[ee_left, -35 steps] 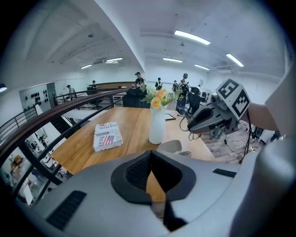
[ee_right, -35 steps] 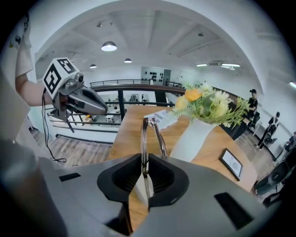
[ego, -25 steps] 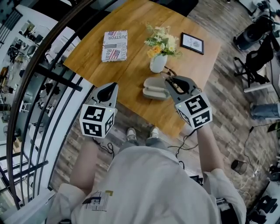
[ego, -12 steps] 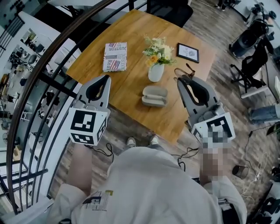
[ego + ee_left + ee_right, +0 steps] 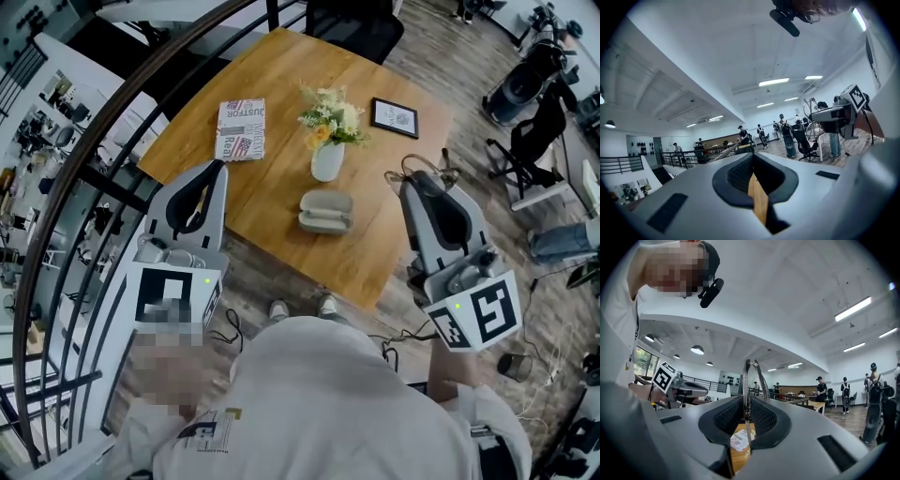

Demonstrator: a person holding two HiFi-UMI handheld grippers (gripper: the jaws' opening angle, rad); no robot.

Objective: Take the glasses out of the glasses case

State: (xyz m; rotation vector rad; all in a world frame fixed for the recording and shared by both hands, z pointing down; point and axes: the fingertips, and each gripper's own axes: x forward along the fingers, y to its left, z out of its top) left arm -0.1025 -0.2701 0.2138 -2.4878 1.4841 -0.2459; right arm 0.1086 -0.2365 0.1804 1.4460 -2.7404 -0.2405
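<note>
A grey glasses case (image 5: 325,211) lies on the wooden table (image 5: 281,84), near its front edge. My right gripper (image 5: 411,184) is held high at the right, off the table's edge and level, shut on thin wire-framed glasses (image 5: 427,167). In the right gripper view the frame (image 5: 751,369) stands upright between the pads of that gripper (image 5: 747,401). My left gripper (image 5: 217,166) is raised at the left, its jaws together with nothing between them. In its own view the left gripper (image 5: 752,158) points across the room.
A white vase of flowers (image 5: 326,157) stands just behind the case. A printed booklet (image 5: 240,128) lies at the table's left and a framed picture (image 5: 394,116) at its far right. A curved black railing (image 5: 94,169) runs along the left. Chairs (image 5: 530,141) stand at the right.
Both grippers have risen from table height toward the head camera. The right one carried the glasses up and away from the case, which stays on the table.
</note>
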